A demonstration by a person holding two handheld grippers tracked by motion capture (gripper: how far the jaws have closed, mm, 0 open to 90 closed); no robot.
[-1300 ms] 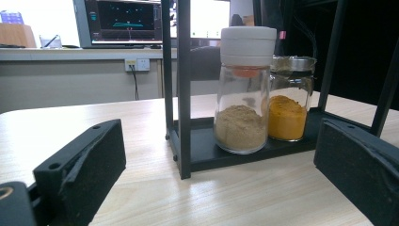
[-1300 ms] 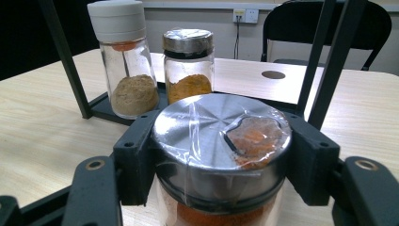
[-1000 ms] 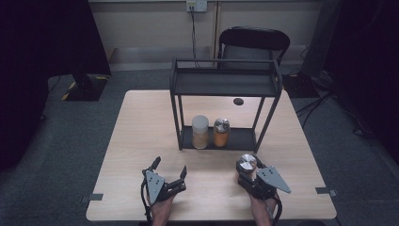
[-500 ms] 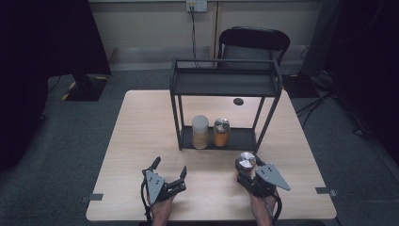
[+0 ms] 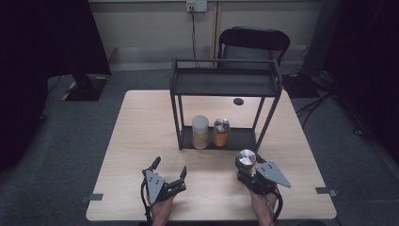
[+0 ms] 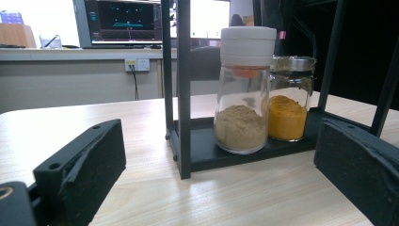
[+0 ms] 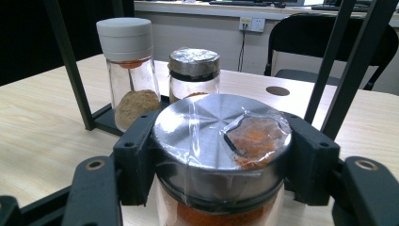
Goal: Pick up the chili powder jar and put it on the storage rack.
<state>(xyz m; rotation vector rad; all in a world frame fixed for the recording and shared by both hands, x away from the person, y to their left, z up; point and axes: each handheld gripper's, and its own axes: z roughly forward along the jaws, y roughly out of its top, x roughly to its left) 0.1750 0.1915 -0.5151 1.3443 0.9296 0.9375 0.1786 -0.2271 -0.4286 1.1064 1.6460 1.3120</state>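
Note:
My right gripper (image 5: pixel 246 165) (image 7: pixel 221 155) is shut on a spice jar with a silver lid (image 5: pixel 246 157) (image 7: pixel 221 136), held upright just in front of the black shelf rack (image 5: pixel 226 82). The jar holds orange-red powder. On the rack's lower shelf stand a white-capped jar of tan powder (image 5: pixel 200 132) (image 6: pixel 243 94) (image 7: pixel 128 70) and, right of it, a silver-lidded jar of yellow-orange powder (image 5: pixel 221 132) (image 6: pixel 291 101) (image 7: pixel 194 75). My left gripper (image 5: pixel 169 170) (image 6: pixel 216 183) rests open near the table's front edge, nothing between its jaws.
The wooden table (image 5: pixel 141 136) carries the two-tier rack at its middle back. A small dark hole (image 5: pixel 238 101) sits in the tabletop behind the rack. A black chair (image 5: pixel 254 42) stands beyond the far edge. Bare tabletop lies left of the rack.
The right gripper with its jar has shifted very slightly; the left gripper has kept still.

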